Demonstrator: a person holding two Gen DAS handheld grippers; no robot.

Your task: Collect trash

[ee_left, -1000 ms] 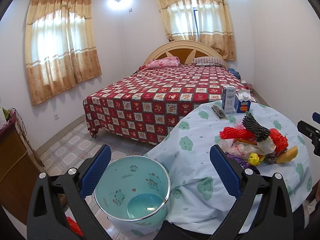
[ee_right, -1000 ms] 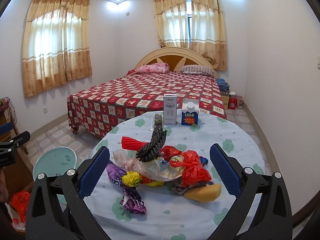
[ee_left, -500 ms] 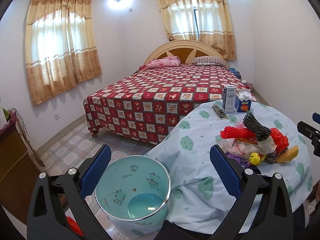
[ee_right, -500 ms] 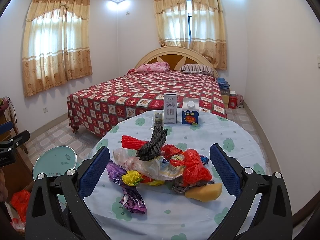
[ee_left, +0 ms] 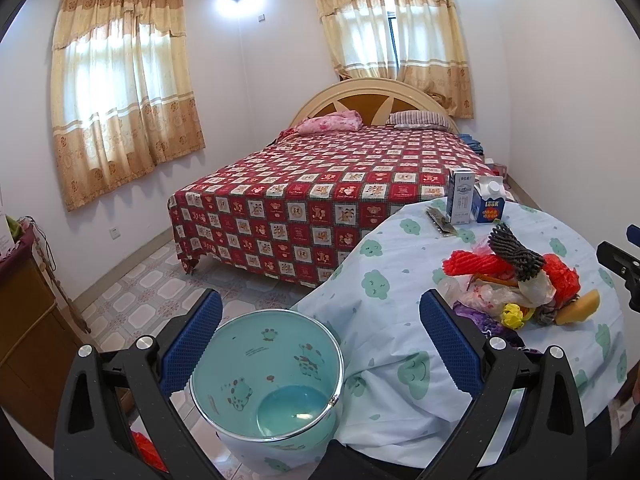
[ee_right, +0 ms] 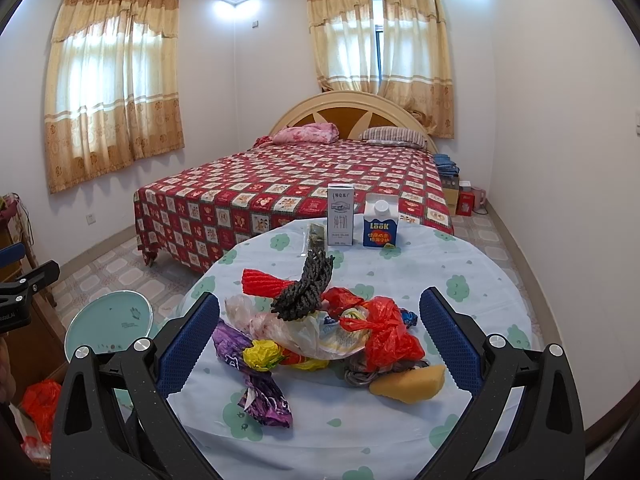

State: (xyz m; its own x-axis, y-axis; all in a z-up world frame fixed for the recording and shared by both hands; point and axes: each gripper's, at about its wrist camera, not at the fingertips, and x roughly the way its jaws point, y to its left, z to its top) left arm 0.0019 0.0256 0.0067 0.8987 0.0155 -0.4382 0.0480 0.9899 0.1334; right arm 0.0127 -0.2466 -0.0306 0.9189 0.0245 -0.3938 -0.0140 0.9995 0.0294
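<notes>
Below, teal bin [ee_left: 267, 376] holding nothing visible, trash pile [ee_right: 320, 332] on table [ee_right: 480, 320], both grippers spread, ungrasping.

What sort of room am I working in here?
A home bedroom, it seems: a double bed with pillows, curtained windows, and a cloth-covered round table piled with trash.

Bed [ee_right: 296, 184] w/ red checked cover, pink pillow [ee_right: 306, 134] & striped pillow [ee_right: 394, 137] at headboard; curtains [ee_right: 114, 80] on windows.
</notes>
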